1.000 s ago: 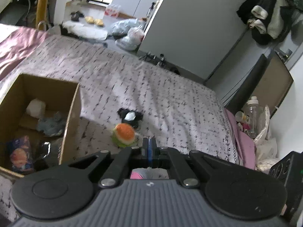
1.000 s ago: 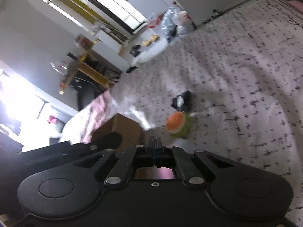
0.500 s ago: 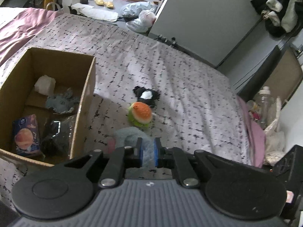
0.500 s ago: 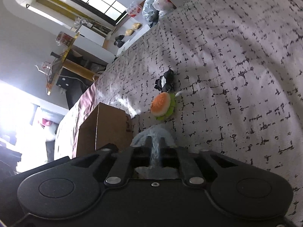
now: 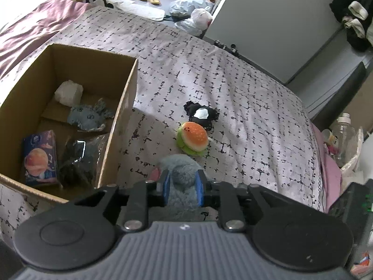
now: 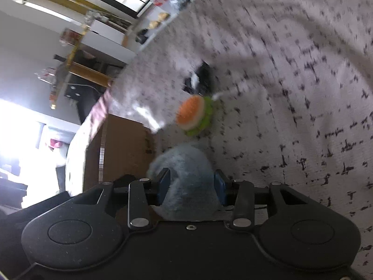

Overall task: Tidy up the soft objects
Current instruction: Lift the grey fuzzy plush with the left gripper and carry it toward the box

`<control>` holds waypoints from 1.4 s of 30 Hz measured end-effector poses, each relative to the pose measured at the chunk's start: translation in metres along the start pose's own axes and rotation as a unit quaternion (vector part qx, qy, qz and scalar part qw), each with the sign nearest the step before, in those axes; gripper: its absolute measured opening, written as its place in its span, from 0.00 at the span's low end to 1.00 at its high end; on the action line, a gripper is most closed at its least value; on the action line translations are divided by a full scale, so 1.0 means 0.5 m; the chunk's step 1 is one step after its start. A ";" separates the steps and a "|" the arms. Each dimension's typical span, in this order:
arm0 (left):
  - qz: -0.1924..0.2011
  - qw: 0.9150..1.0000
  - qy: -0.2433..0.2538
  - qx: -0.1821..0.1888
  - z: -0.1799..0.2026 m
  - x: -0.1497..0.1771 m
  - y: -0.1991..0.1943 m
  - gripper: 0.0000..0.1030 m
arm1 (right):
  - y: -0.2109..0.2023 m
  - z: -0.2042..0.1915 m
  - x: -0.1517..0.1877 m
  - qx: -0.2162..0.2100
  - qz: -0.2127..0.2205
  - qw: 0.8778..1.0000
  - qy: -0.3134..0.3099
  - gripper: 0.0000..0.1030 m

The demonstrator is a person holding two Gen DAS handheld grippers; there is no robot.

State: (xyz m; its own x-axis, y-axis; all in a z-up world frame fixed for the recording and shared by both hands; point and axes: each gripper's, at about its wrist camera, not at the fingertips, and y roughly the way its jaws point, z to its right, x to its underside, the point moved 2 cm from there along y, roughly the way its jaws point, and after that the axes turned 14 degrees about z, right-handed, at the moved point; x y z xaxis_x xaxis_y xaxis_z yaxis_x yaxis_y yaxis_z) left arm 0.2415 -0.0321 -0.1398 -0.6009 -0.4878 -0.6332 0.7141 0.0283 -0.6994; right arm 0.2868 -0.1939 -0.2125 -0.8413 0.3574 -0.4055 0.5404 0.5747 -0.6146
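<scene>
A fluffy blue-grey plush (image 5: 179, 170) lies on the patterned bedspread (image 5: 256, 107), just right of an open cardboard box (image 5: 123, 107). My left gripper (image 5: 183, 186) straddles it; its jaws are opening and the fur fills the gap between the blue pads. My right gripper (image 6: 192, 184) straddles the same plush (image 6: 184, 163), jaws opening wider, with some slack at the left pad. Beyond it lie a burger plush (image 5: 192, 137) and a black-and-white soft toy (image 5: 201, 115). The right wrist view is blurred.
The box holds a white lump (image 5: 68, 92), a blue-grey plush (image 5: 89, 116), a tissue pack (image 5: 39, 158) and a dark item in clear plastic (image 5: 79, 158). A pink blanket (image 5: 42, 21) lies far left. A bottle (image 5: 345, 137) and clutter stand past the bed's right edge.
Both grippers have come down toward the bed and gone from shut to partly open. The blue-grey plush has come into view between both pairs of pads.
</scene>
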 end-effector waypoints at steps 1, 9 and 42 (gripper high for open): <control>-0.001 1.000 -0.001 -0.003 0.000 0.001 0.003 0.24 | 0.006 0.005 0.002 0.003 -0.001 1.000 0.003 0.41; -0.006 1.000 0.003 -0.018 0.004 0.014 0.022 0.34 | 0.006 0.014 0.001 0.004 0.000 1.000 0.005 0.19; 0.013 1.000 -0.006 0.022 0.006 -0.004 -0.023 0.19 | -0.107 -0.058 -0.007 -0.012 0.057 0.997 -0.043 0.20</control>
State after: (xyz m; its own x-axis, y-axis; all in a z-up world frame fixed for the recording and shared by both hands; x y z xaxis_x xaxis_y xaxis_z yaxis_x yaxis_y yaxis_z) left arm 0.2354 -0.0341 -0.1296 -0.5776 -0.4973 -0.6473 0.7452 0.0023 -0.6668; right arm 0.2605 -0.2047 -0.1583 -0.7700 0.3573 -0.5286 0.6306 0.5517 -0.5458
